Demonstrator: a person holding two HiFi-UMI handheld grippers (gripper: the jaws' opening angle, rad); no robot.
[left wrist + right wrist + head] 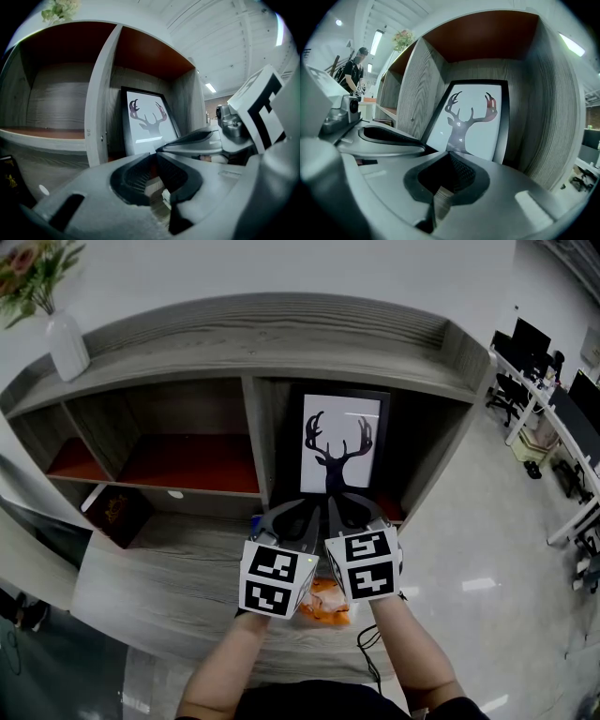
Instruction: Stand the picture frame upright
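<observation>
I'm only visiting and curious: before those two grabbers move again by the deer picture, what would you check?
1. Picture frame stands upright in the right compartment of the shelf: ok.
2. Frame's support behind it is steady: cannot tell, it is hidden.
3. Left gripper jaws together, nothing between them: ok.
4. Right gripper jaws together, nothing between them: ok.
5. Both grippers clear of the frame's lower edge: cannot tell, their tips overlap it in every view.
</observation>
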